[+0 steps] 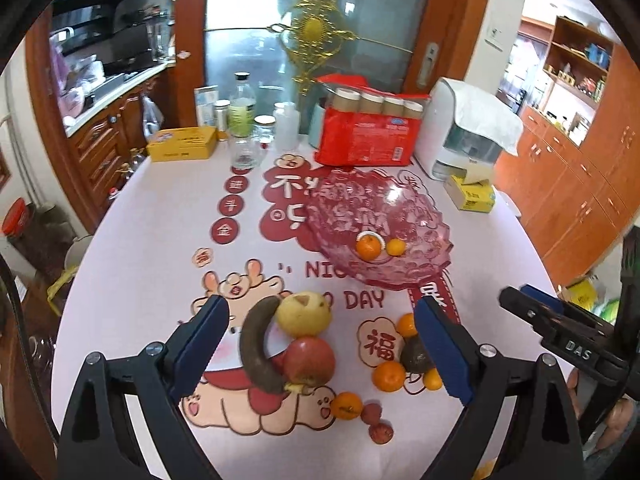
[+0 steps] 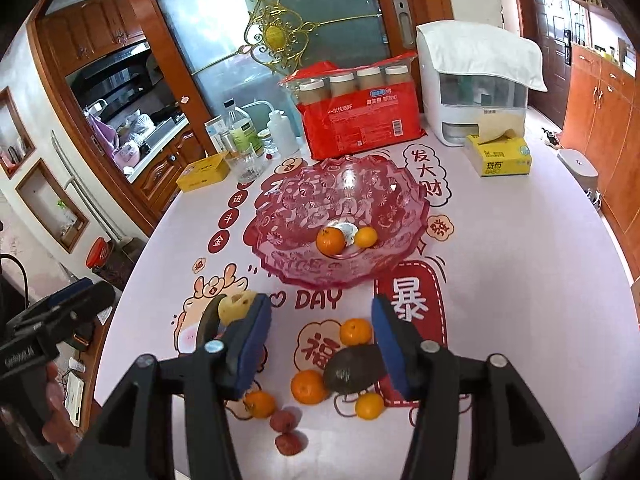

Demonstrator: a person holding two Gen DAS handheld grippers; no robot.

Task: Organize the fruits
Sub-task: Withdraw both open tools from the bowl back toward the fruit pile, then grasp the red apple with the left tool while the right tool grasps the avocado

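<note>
Two oranges (image 2: 330,241) lie in the pink bowl (image 2: 404,216); other fruit sits loose on the surface (image 2: 500,280), printed "NICE DAY" and "福". Both the left gripper (image 1: 320,350) and right gripper (image 2: 320,344) hover with jaws apart, empty. One gripper reads "DAS".

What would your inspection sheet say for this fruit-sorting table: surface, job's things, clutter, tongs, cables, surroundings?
Surface: table under a pale cloth with red prints.
Job's things: pink glass bowl holding two oranges; on the cloth, four oranges, avocado, dark banana, red apple, yellow pear, two small red fruits.
Clutter: red cup pack, yellow boxes, bottles, white dispenser.
Tongs: left tongs open, empty; right tongs open, empty.
Cables: black cable at the right wrist view's left edge.
Surroundings: kitchen, glass door, wooden cabinets.
</note>
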